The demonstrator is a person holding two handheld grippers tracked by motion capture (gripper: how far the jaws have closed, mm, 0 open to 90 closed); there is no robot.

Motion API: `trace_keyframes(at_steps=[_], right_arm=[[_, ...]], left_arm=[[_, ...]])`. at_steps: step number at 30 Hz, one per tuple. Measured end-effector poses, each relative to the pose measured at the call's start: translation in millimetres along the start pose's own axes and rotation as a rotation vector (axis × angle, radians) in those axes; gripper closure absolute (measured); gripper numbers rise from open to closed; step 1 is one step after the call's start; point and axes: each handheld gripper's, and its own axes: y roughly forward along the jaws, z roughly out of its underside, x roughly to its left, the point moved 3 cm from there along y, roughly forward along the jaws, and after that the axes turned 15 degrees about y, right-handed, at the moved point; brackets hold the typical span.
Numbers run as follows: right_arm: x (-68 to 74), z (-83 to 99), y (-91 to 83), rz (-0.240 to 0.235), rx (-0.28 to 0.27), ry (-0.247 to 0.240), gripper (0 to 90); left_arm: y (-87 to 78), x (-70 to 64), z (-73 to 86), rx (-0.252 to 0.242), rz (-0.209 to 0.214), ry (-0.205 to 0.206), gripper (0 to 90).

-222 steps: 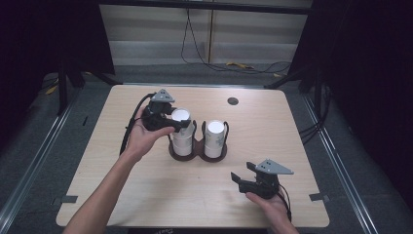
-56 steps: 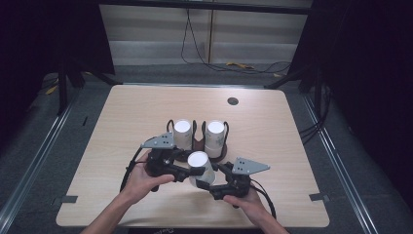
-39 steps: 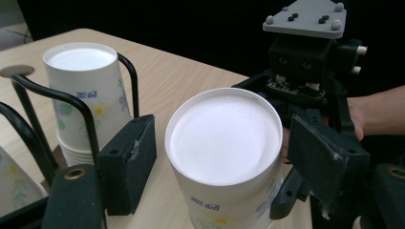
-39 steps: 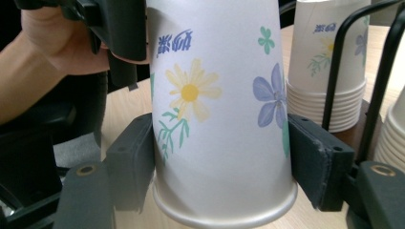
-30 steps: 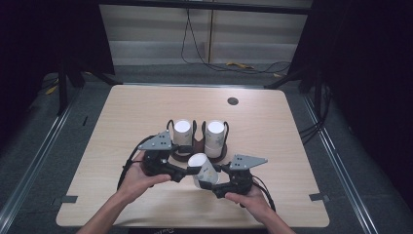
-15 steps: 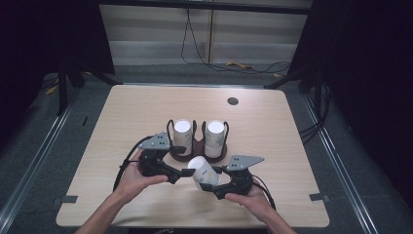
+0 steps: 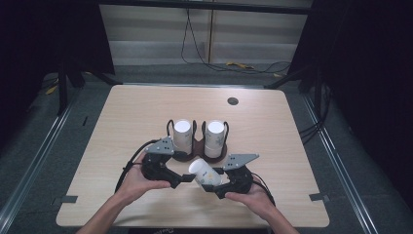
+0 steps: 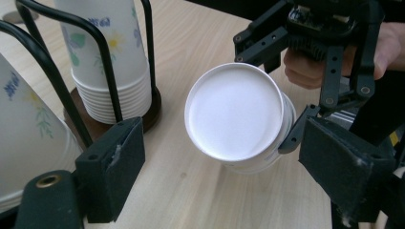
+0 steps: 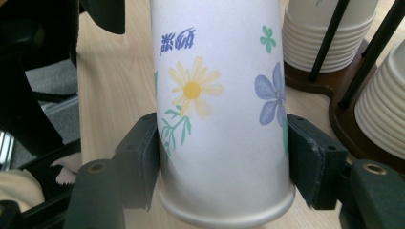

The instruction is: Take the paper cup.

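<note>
Paper cup [image 7: 204, 173] was off the rack, held tilted above the wooden surface [image 7: 122, 112], near the front edge, between the two grippers. White base pointed up and toward the left gripper; in the left gripper view the cup [image 8: 236, 119] showed that round base face-on. Floral print (yellow daisy, blue flower, green clover) was visible on the cup [image 9: 222, 109] in the right gripper view.

Right gripper [image 7: 219, 183]: fingers closed onto the cup wall near the rim end, one pad [image 9: 143, 160] on each side, both touching the paper. Firm contact, no visible crush.

Left gripper [image 7: 181, 179]: fingers were spread wide, one either side of the cup base, neither touching it; gap visible on both sides in the left gripper view. Nothing held.

Just behind the cup sat the black wire cup rack [image 7: 197, 146] on a dark round base, with two upside-down cup stacks: left stack [image 7: 182, 136], right stack [image 7: 215, 138]. Held cup was just in front of them, apart from both.

Small dark round insert [image 7: 233, 101] sat in the surface near the far edge, well apart.
</note>
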Motion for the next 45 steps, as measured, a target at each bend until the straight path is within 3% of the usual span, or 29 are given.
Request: trace_keyframes(at_steps=[4,6,13,20,25,32,45], right_arm=[[0.4,-0.4,-0.4,-0.003,0.024,-0.013,34.3],[0.5,-0.6,-0.1,0.004,0.039,-0.028,34.4],[1.0,-2.6,-0.7,-0.01,0.084,-0.052,34.4],[0.0,-2.6,0.8,0.012,0.13,-0.071,34.4],[0.7,-1.3,2.5,0.014,0.149,-0.08,34.4],[3.0,-1.6,3.6,0.009,0.167,-0.097,34.4],[6.6,0.4,8.1,0.014,0.206,-0.137,34.4]], left_arm=[[4.5,-3.4,0.3,0.022,0.021,0.02,15.9],[6.0,-5.3,0.3,0.029,0.011,0.035,16.6],[8.5,-6.5,2.5,0.043,0.033,0.029,21.8],[16.3,-10.2,5.5,0.081,0.069,0.036,24.0],[18.1,-9.8,7.8,0.101,0.08,0.031,27.8],[17.8,-9.7,6.9,0.084,0.086,0.028,29.1],[20.7,-12.3,7.0,0.14,0.129,0.068,32.8]])
